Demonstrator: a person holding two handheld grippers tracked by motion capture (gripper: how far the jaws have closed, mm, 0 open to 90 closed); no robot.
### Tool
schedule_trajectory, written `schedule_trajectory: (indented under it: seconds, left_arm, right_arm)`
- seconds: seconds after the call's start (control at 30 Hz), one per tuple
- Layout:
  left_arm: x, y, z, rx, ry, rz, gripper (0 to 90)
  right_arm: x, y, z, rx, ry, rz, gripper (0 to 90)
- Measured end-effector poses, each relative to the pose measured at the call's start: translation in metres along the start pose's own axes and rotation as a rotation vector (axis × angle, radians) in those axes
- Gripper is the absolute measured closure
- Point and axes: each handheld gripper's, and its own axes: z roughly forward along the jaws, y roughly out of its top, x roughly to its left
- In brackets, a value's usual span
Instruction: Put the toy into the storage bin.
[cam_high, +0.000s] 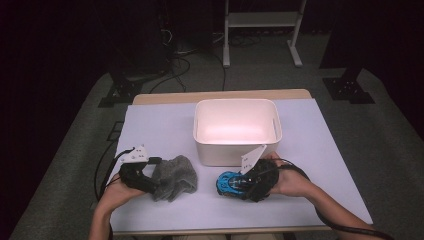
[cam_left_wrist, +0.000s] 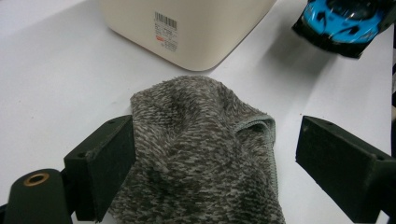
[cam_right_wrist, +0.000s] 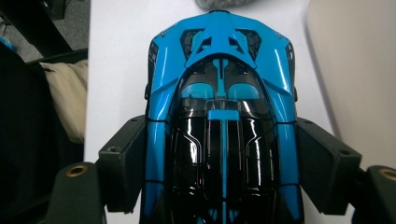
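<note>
A blue and black toy car sits between the jaws of my right gripper, whose pads press on both its sides. In the high view the car is held just in front of the white bin, nose pointing left, with the right gripper behind it. A fuzzy grey cloth lies crumpled on the table between the wide-open jaws of my left gripper. The left jaw touches the cloth's edge and the right jaw stands apart from it. From above, the cloth lies right of the left gripper.
The bin's inside looks bare, and a barcode label is on its outer wall. A pale sheet covers the table, whose wooden edge shows at the back. Cables and a white stand lie on the floor beyond.
</note>
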Motion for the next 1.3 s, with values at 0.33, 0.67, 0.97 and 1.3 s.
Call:
schedule_trajectory:
  seconds: [0.33, 0.67, 0.97, 1.3]
  left_arm:
    - [0.001, -0.001, -0.004, -0.008, 0.008, -0.004, 11.1]
    - [0.004, -0.003, -0.004, -0.008, 0.008, -0.011, 11.1]
    - [0.007, -0.005, -0.005, -0.011, 0.009, -0.018, 11.1]
    - [0.009, -0.009, -0.007, -0.012, 0.018, -0.033, 11.1]
  right_arm:
    - [0.001, 0.018, -0.026, -0.004, 0.013, -0.025, 25.2]
    - [0.004, 0.04, -0.054, -0.015, 0.035, -0.056, 25.2]
    - [0.004, 0.062, -0.076, -0.03, 0.036, -0.097, 25.2]
    - [-0.004, 0.078, -0.093, -0.052, 0.026, -0.119, 25.3]
